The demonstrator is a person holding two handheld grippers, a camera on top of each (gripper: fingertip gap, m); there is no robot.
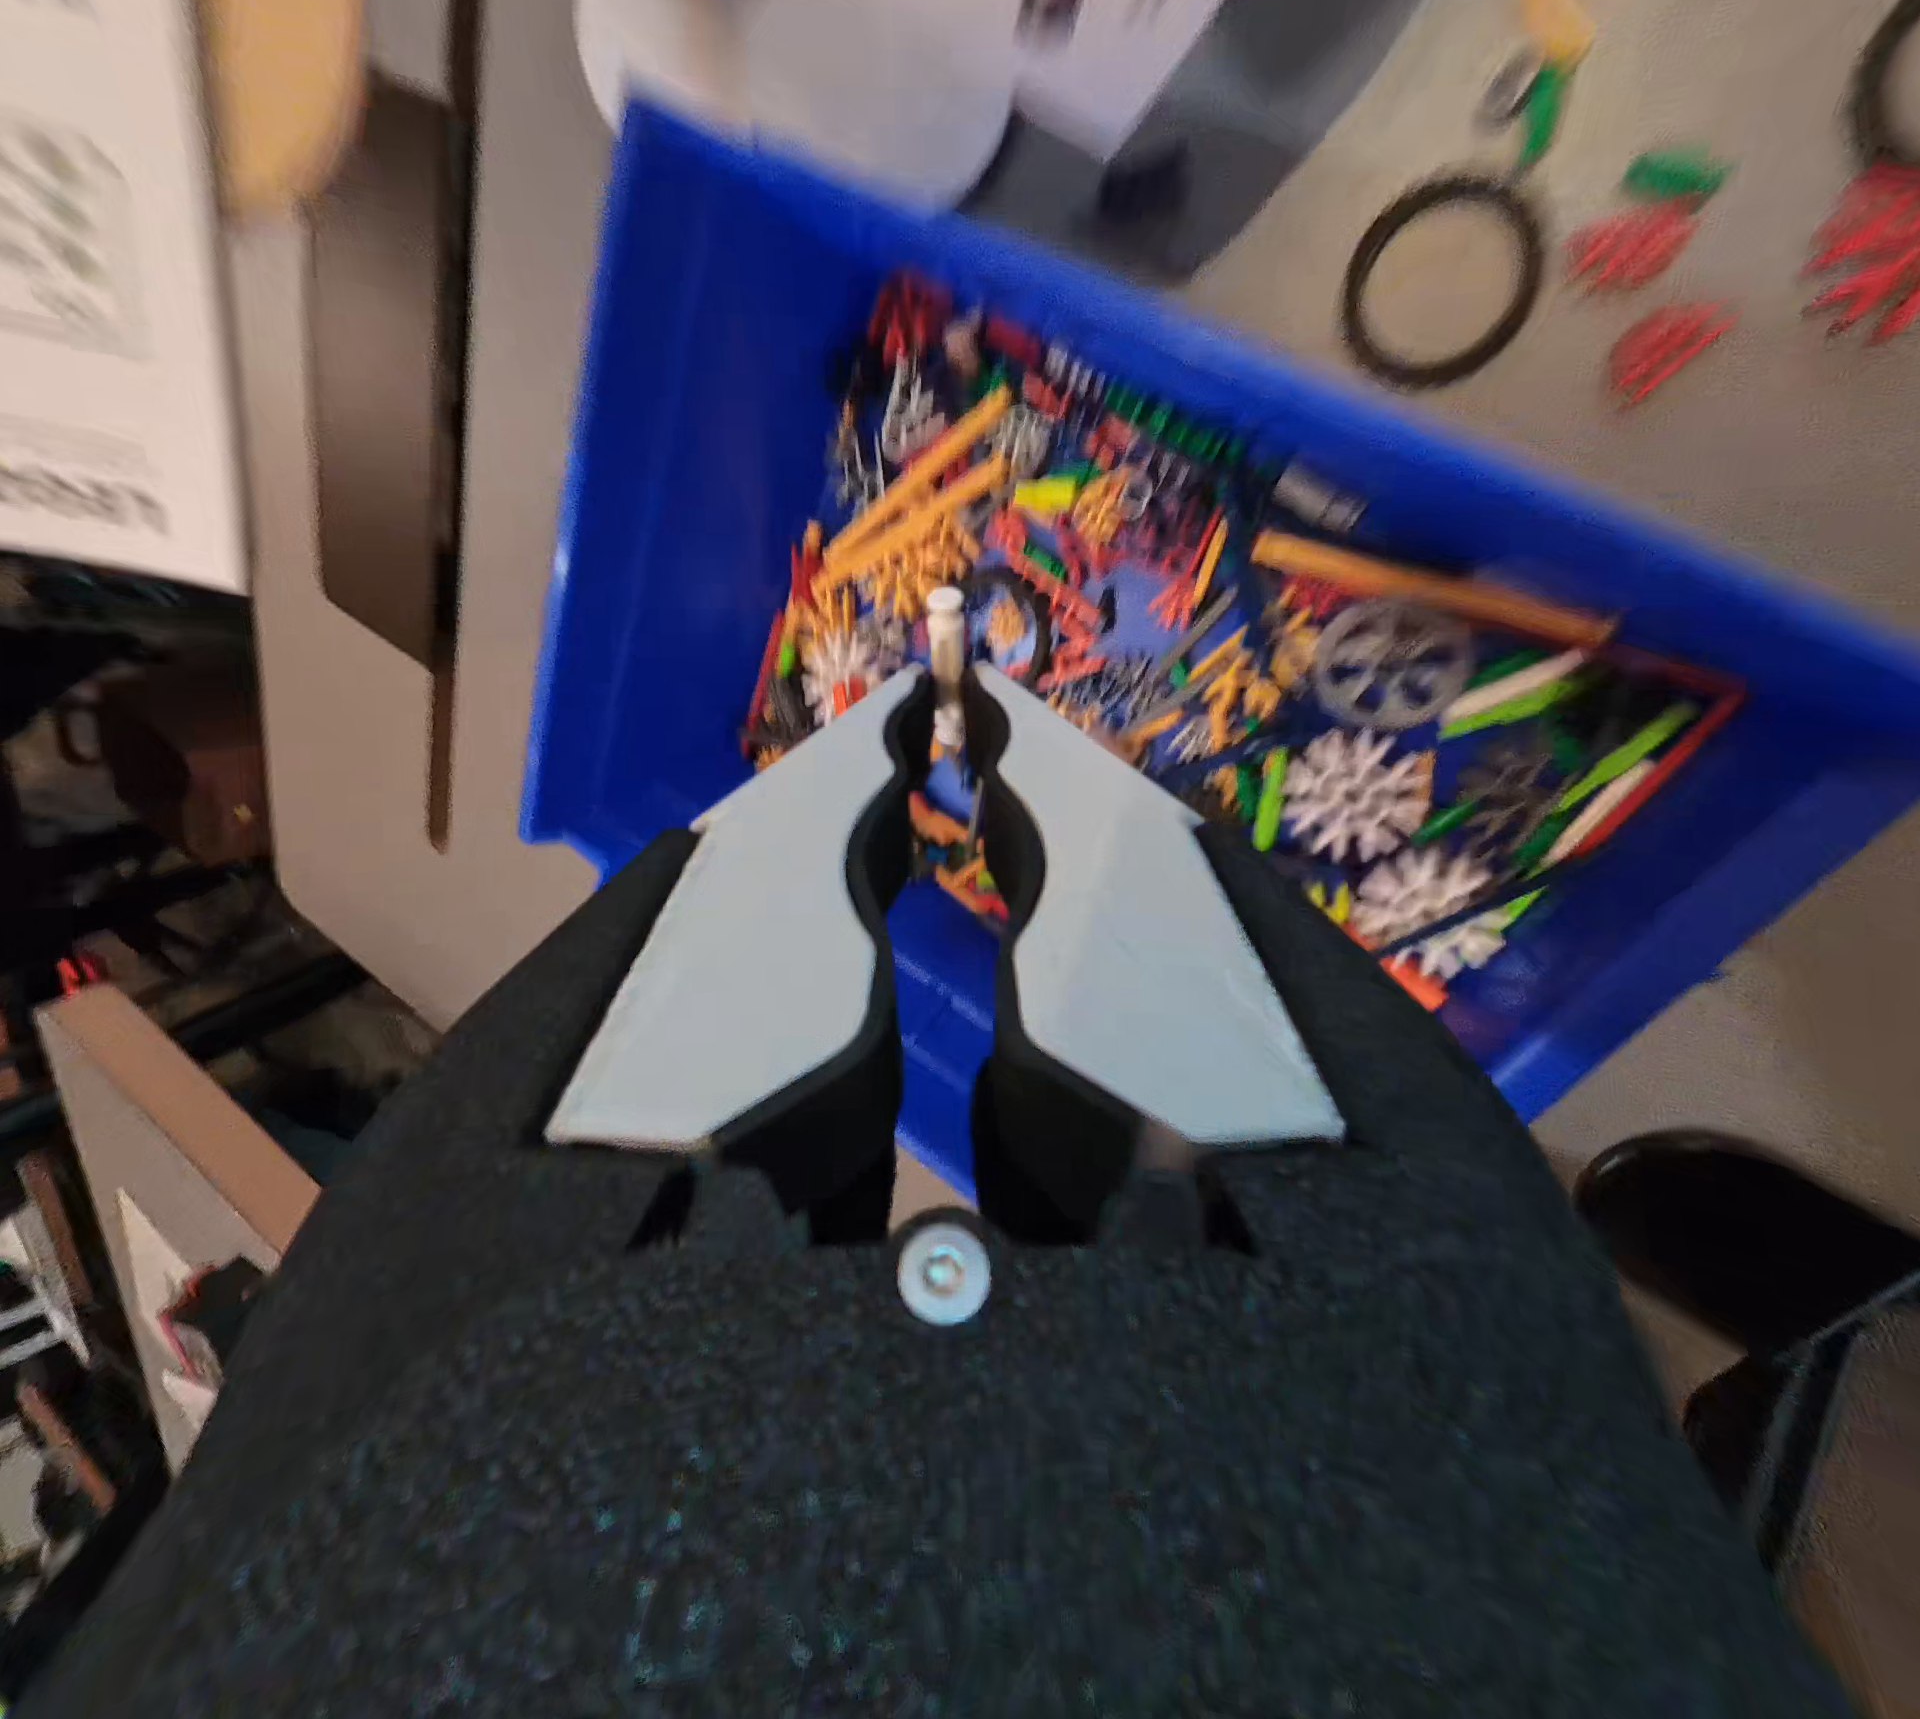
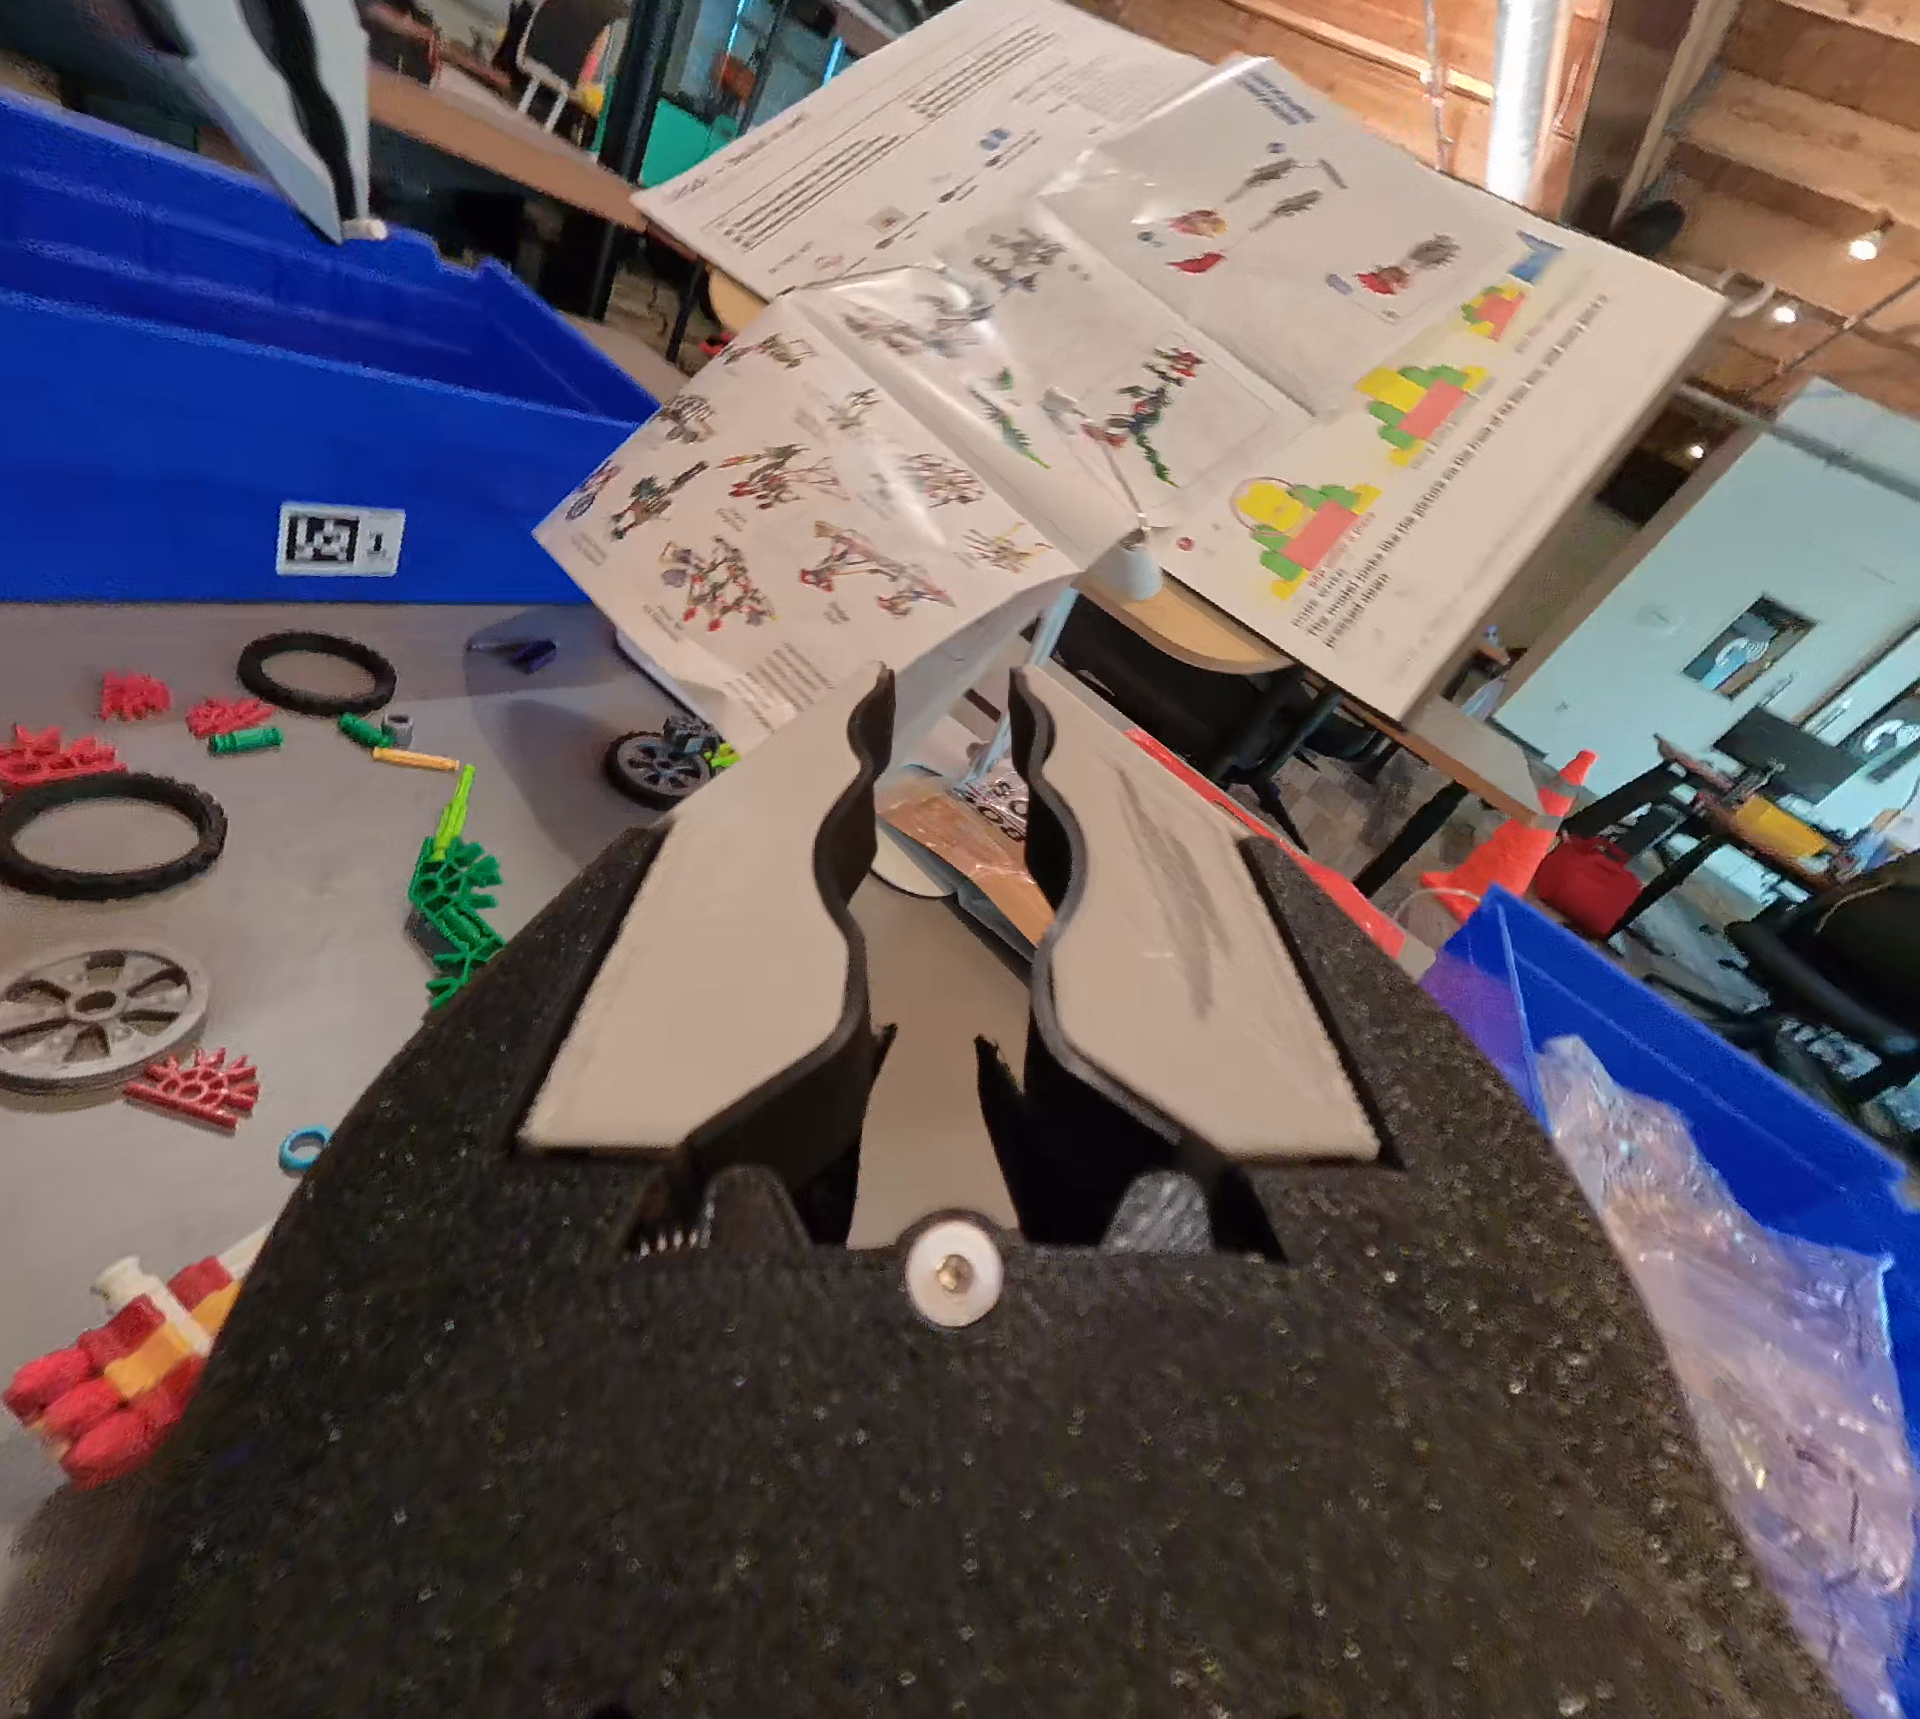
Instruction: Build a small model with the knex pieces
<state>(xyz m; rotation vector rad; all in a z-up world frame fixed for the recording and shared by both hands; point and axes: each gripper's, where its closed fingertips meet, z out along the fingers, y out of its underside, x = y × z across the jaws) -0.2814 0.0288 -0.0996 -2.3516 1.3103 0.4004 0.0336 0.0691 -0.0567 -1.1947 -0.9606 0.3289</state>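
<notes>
Left hand-held gripper (image 1: 948,690) pinched nearly closed; right hand-held gripper (image 2: 951,698) parted, empty

Parts (image 1: 1091,589) in bin (image 1: 707,339)

A blue bin (image 1: 665,526) is seen filled with orange, red, green and white pieces (image 1: 1195,630) — black rings (image 2: 112,835), red connectors (image 2: 193,1088) and green connectors (image 2: 454,900) are spread over the grey tabletop (image 2: 312,942).

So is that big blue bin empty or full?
Partly full: the blue bin holds a jumbled layer of colourful toy building pieces across its floor, walls still showing.
</notes>
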